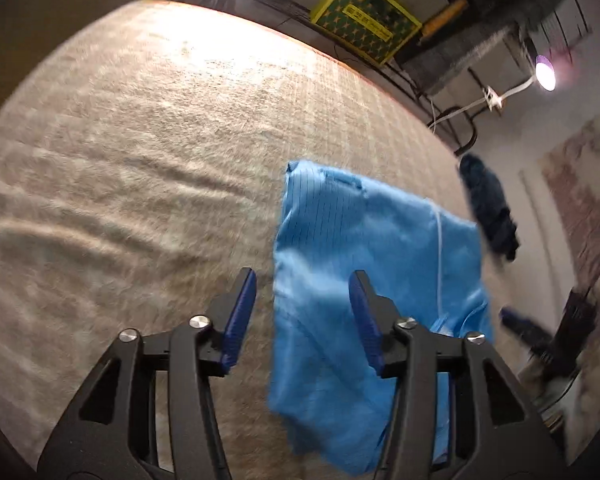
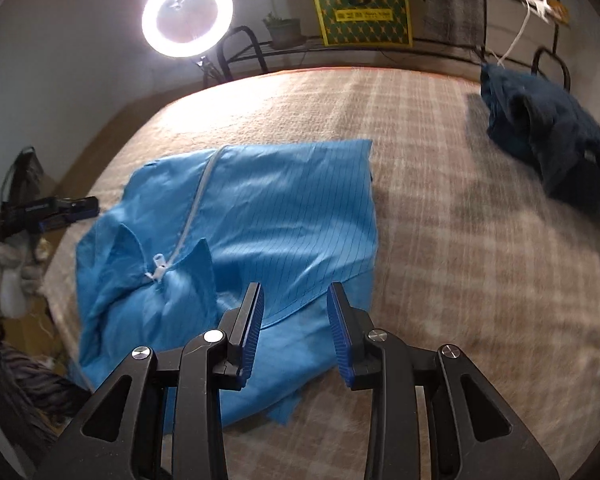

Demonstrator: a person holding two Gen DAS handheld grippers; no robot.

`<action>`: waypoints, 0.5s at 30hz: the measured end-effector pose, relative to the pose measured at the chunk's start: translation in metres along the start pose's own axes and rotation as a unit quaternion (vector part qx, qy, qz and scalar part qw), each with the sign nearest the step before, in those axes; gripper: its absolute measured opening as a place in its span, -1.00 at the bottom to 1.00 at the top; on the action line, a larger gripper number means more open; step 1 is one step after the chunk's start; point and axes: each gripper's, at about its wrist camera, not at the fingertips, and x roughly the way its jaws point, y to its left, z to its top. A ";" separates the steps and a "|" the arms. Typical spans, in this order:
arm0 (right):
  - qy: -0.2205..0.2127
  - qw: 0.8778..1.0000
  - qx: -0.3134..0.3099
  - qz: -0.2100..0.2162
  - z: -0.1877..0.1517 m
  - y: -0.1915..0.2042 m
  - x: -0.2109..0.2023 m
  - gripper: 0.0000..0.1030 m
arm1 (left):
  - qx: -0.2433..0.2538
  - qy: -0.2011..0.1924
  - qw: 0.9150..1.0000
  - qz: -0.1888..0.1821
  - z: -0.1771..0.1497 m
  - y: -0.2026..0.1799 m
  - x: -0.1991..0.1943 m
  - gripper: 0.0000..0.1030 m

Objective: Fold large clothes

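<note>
A light blue zip-up garment (image 1: pixel 360 248) lies partly folded on the beige checked blanket (image 1: pixel 140 140). In the right wrist view the garment (image 2: pixel 260 220) shows its white zip (image 2: pixel 196 208) and its collar at the near left. My left gripper (image 1: pixel 302 276) hovers over the garment's left edge, jaws apart, nothing between them. My right gripper (image 2: pixel 295 288) hangs over the garment's near right part, also open and empty.
A crumpled dark blue garment (image 2: pixel 552 148) sits at the blanket's far right corner. Behind the bed stand a lit ring light (image 2: pixel 187 16), a yellow and green bag (image 2: pixel 362 14) and a black metal rack. The bed edge (image 2: pixel 60 280) runs along the left.
</note>
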 end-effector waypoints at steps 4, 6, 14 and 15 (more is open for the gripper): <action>0.016 1.000 -0.007 -0.005 -0.007 0.007 0.010 -0.40 | -0.056 0.007 0.998 -0.023 0.029 0.010 0.023 -0.03; 0.026 1.000 -0.012 -0.011 -0.010 0.009 0.017 -0.40 | -0.086 0.018 0.995 -0.049 0.041 0.017 0.035 -0.03; 0.058 0.997 -0.041 -0.023 -0.019 0.012 0.040 -0.40 | -0.126 0.058 0.981 -0.137 0.071 0.020 0.070 -0.43; 0.059 0.997 -0.042 -0.023 -0.020 0.011 0.041 -0.40 | -0.128 0.060 0.979 -0.144 0.074 0.021 0.072 -0.44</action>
